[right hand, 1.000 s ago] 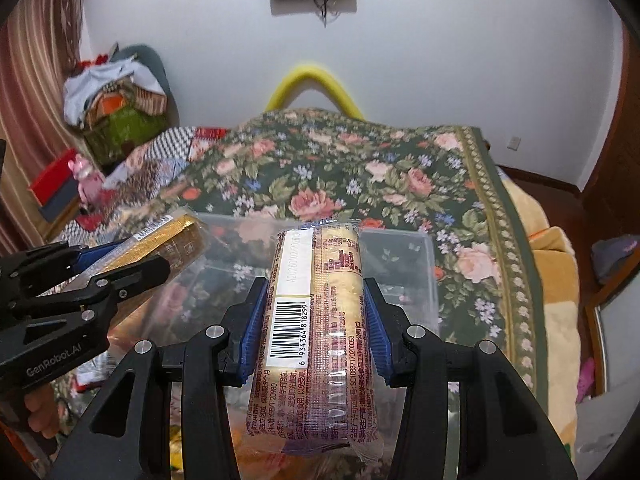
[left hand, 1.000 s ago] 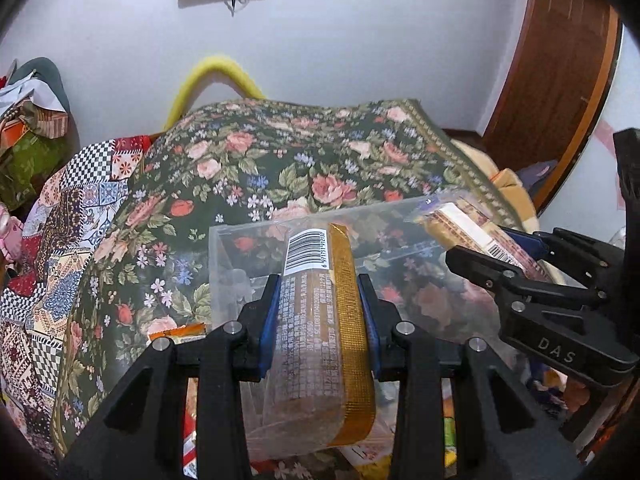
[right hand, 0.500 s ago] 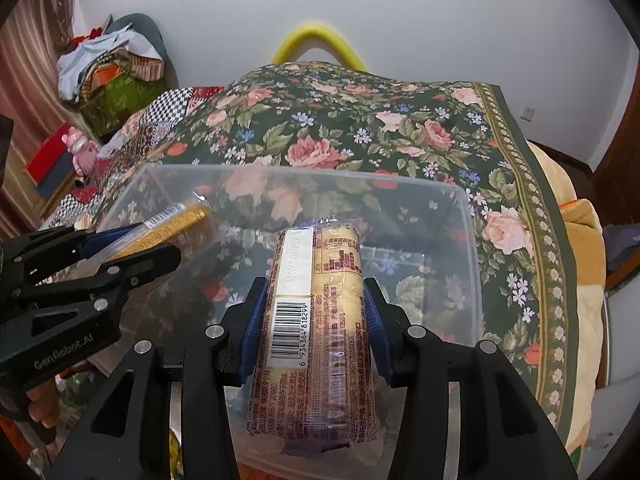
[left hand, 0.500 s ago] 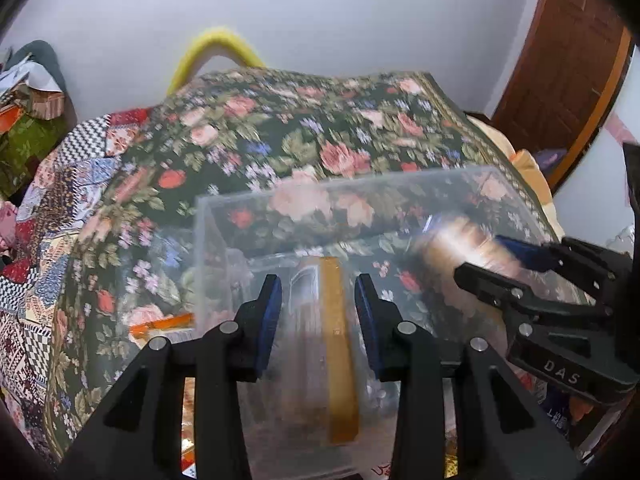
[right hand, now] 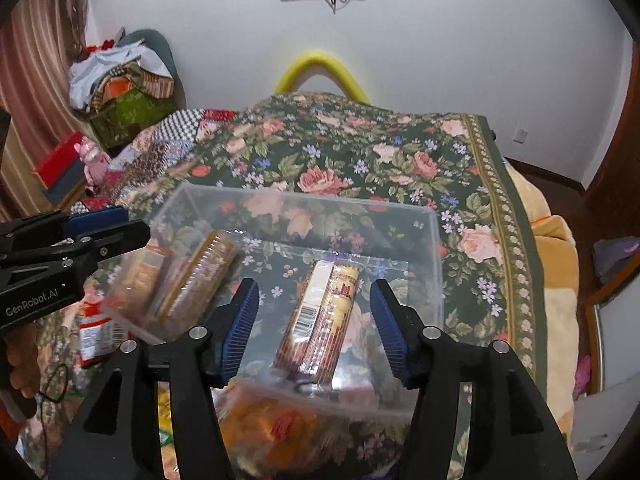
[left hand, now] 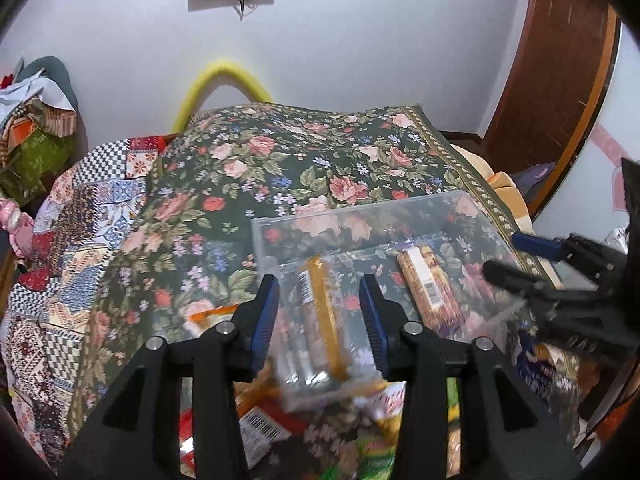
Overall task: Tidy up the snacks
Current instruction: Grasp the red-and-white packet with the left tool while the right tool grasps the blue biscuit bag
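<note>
Snack packs: gold-edged pack [left hand: 316, 320] and checkered pack [right hand: 320, 320] lying in clear bin [right hand: 434, 240], side by side. Left gripper [left hand: 320, 312] spread, empty. Right gripper [right hand: 316, 320] spread; checkered pack between fingers, untouched.

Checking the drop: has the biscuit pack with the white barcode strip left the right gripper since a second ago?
Yes. The biscuit pack now lies on the clear bin floor, free between the opened right gripper pads.

Apparently a home bedroom: floral bedspread [right hand: 360, 168], clothes pile [right hand: 120, 72].
</note>
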